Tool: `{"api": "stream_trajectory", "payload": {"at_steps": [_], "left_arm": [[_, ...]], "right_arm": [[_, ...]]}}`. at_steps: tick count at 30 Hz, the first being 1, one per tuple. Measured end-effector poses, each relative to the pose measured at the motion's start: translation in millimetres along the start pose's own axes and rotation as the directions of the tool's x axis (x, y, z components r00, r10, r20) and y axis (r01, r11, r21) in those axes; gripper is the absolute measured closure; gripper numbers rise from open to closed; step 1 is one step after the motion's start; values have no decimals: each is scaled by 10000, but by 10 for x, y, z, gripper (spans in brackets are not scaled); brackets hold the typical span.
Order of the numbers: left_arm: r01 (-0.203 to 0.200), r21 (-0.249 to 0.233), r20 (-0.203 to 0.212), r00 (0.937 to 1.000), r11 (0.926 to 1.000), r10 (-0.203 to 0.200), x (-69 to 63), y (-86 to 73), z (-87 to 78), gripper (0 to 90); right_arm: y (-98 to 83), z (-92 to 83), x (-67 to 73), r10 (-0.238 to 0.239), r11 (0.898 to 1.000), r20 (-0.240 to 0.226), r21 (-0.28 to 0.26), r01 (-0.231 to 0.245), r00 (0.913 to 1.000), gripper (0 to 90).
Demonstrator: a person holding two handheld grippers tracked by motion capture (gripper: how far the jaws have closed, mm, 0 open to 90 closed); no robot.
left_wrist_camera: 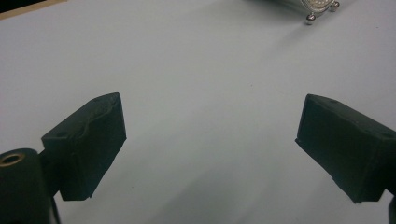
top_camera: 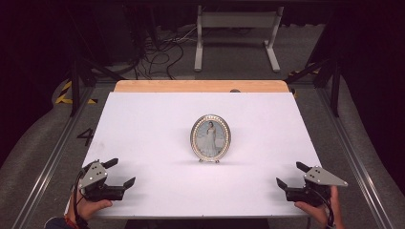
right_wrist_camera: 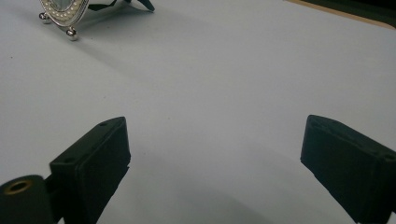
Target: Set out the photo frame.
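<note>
My left gripper (top_camera: pixel 122 172) sits at the near left corner of the white table (top_camera: pixel 143 124), held in a hand (top_camera: pixel 88 207) at the table's edge. Its jaws stand wide apart with nothing between them — the left gripper view confirms bare tabletop in the gap (left_wrist_camera: pixel 210 140).

At the middle of the table I note the oval picture frame (top_camera: pixel 210 138), upright on small ball feet, its beaded silver rim facing my side and a figure in a white dress in the photo. It is well apart from both grippers. The left gripper view catches its feet at the top right (left_wrist_camera: pixel 322 9); the right gripper view catches its lower rim at the top left (right_wrist_camera: pixel 63 14).

My right gripper (top_camera: pixel 291 175) rests at the near right corner, hand (top_camera: pixel 317 210) behind it — jaws likewise spread wide, holding nothing (right_wrist_camera: pixel 215 154).
</note>
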State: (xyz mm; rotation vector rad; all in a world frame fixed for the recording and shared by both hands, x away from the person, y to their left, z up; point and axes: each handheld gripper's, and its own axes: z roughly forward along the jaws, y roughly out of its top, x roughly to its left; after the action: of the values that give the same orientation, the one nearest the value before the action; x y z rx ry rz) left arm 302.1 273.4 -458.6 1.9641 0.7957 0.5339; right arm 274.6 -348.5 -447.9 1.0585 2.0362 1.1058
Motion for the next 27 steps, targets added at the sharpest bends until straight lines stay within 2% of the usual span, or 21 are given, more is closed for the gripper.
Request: {"api": "stream_trajectory", "payload": {"at_steps": [7, 13, 27], "left_arm": [[33, 80, -225, 9997, 10000, -31, -6, 5, 4, 111], [15, 174, -217, 9998, 9998, -12, -18, 11, 11, 118], [-48, 337, -309, 9995, 9994, 58, -26, 16, 26, 120]], "right_arm": [[2, -36, -22, 188, 9996, 332, -202, -182, 9993, 91], [-7, -44, -44, 280, 9995, 583, -163, -271, 9979, 99], [-5, -40, -27, 215, 9997, 673, -94, -209, 9975, 112]]}}
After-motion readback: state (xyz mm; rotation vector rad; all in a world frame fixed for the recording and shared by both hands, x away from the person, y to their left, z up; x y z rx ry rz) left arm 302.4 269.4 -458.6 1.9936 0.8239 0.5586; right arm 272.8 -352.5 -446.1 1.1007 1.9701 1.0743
